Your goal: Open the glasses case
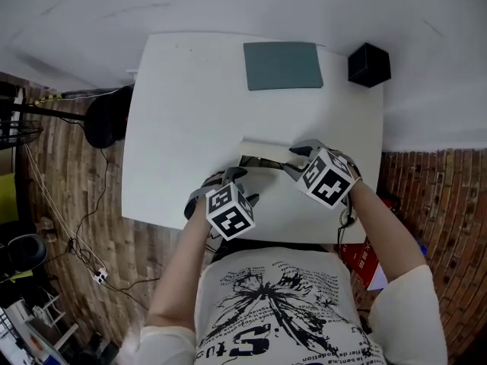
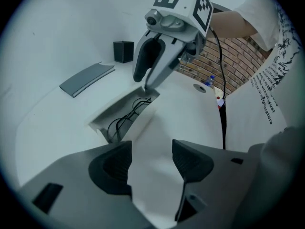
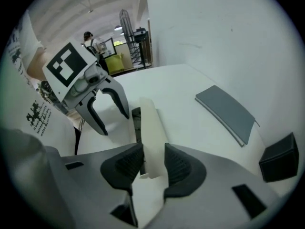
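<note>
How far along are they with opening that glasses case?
Nearly done. The lid is raised, and the glasses show inside the case. The right gripper pinches the lid; the left gripper stands open. Probably left: swinging the lid fully back.

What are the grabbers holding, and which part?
The right gripper pinches the glasses case by the end of its raised lid. The left gripper holds nothing; its fingers are apart.

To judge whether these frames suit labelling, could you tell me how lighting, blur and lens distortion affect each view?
Head view: even, soft light; the white glasses case barely separates from the white table. Left gripper view: strong fisheye bending and dark corners; the near fingers look soft, the glasses are sharper. Right gripper view: same bending; the lid is pale and low in contrast.
</note>
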Demonstrator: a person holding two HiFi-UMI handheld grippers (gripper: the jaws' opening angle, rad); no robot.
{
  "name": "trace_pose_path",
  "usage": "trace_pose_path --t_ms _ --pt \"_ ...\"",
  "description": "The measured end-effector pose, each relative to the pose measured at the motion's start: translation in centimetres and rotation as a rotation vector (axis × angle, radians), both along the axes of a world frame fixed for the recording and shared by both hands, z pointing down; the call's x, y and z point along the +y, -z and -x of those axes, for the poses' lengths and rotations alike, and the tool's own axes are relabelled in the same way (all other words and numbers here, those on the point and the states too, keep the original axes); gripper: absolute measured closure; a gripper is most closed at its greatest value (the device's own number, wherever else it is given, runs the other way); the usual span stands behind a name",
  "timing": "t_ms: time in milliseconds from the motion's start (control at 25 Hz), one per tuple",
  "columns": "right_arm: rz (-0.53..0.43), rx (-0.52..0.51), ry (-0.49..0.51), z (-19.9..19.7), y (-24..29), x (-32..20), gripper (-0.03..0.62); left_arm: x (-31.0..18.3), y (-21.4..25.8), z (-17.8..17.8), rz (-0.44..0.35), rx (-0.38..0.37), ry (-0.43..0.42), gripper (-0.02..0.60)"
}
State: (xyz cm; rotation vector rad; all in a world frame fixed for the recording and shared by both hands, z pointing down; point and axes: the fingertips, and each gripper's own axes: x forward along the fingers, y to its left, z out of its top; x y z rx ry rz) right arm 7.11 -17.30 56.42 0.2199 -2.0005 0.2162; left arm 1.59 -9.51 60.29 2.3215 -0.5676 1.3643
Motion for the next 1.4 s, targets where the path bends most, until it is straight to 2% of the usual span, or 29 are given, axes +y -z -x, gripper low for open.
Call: trace_pose_path --t_ms 40,80,160,360,920,1400 --pt "-0.027 0.0 0.005 0.0 0.4 -0.5 0.467 -0.1 0.0 0.1 0.003 0.0 -0.003 0.308" --pt "-0.057 0.013 0.022 0.0 0.6 -0.9 0.488 -0.1 0.0 0.1 0.007 -0.001 -0.006 0.313" --pt "-0.1 0.044 0.052 0.1 0.6 -1.5 0.51 -0.1 0.1 0.2 0.014 0.001 -0.009 0.318" --pt "-0.133 0.059 0.036 0.0 0.5 -2.8 0.539 -0.1 0.1 0.1 0.02 0.014 -0.002 0.318" --pt "-0.092 0.041 -0.023 0.0 -0.4 -6.0 0.54 -0.3 0.2 0.2 0.052 0.04 -0.009 0.322" --pt "-0.076 0.048 -0.018 0.1 -1.5 -7.7 0.514 -0.8 0.2 0.2 0.066 0.054 0.001 0.33"
